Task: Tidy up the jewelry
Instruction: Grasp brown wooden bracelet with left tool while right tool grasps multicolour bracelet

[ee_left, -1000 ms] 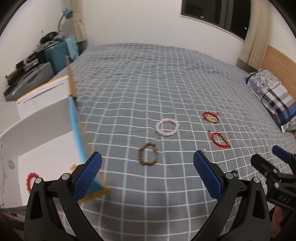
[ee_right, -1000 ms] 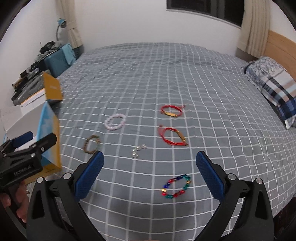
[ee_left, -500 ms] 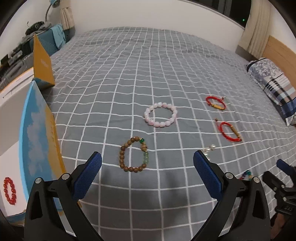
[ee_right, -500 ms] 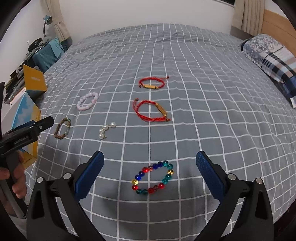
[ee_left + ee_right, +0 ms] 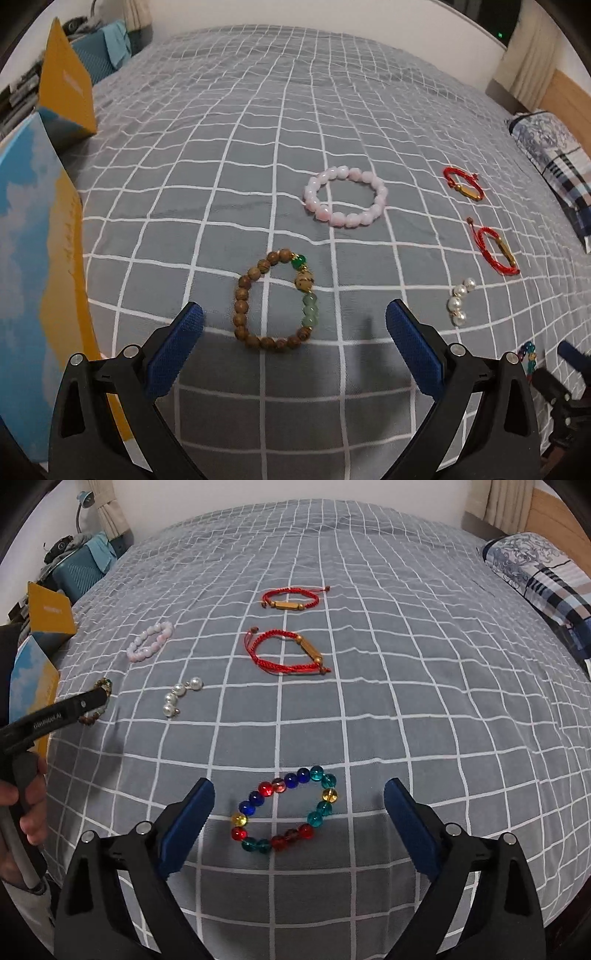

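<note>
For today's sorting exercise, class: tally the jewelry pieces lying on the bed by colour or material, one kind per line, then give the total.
Red cord bracelets: 2
Pink bead bracelet: 1
Brown wooden bead bracelet: 1
Multicoloured glass bead bracelet: 1
White pearl strand: 1
Total: 6

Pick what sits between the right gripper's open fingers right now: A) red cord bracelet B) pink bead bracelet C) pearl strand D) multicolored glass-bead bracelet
D. In the right wrist view the multicolored glass-bead bracelet lies flat on the checked bedspread, framed by the right gripper, whose jaws stand wide apart and touch nothing.
</note>
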A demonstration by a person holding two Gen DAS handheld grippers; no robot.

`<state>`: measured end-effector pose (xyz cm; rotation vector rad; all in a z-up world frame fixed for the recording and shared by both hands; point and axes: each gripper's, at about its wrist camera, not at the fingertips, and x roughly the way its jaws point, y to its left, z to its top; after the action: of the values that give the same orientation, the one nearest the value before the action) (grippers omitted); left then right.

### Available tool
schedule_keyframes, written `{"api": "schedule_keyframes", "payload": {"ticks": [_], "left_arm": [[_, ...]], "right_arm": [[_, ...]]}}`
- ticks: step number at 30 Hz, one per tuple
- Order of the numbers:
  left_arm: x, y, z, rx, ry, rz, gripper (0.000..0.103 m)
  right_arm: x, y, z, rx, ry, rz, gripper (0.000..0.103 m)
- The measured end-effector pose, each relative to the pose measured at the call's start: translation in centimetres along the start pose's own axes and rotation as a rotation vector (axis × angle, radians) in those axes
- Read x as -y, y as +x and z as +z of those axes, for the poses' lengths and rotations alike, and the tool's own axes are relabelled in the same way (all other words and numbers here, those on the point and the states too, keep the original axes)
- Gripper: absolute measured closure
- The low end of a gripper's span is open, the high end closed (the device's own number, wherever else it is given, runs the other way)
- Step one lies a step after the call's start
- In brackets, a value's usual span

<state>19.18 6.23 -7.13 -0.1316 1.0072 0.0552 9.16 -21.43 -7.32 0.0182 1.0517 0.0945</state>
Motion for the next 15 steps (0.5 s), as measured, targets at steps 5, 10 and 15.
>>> {"api": "schedule_keyframes", "payload": {"ticks": [5, 10, 15], "left_arm": [[0.1, 1.1, 0.3, -0.009, 0.021, 0.047, 0.006], [-0.1, 2.2, 0.5, -0.023, 0.022, 0.059, 0.006], [-0.3, 2.6, 0.6, -0.029, 0.021, 0.081, 0.018]], "right_arm": [[0.2, 1.2, -0.3, -0.037, -0.002, -0.010, 0.022], [0.4, 1.9, -0.4, -0.065, -0.003, -0.007, 0.032], [0.4, 2.1, -0.4, -0.067, -0.006, -0.001, 0.046]]}}
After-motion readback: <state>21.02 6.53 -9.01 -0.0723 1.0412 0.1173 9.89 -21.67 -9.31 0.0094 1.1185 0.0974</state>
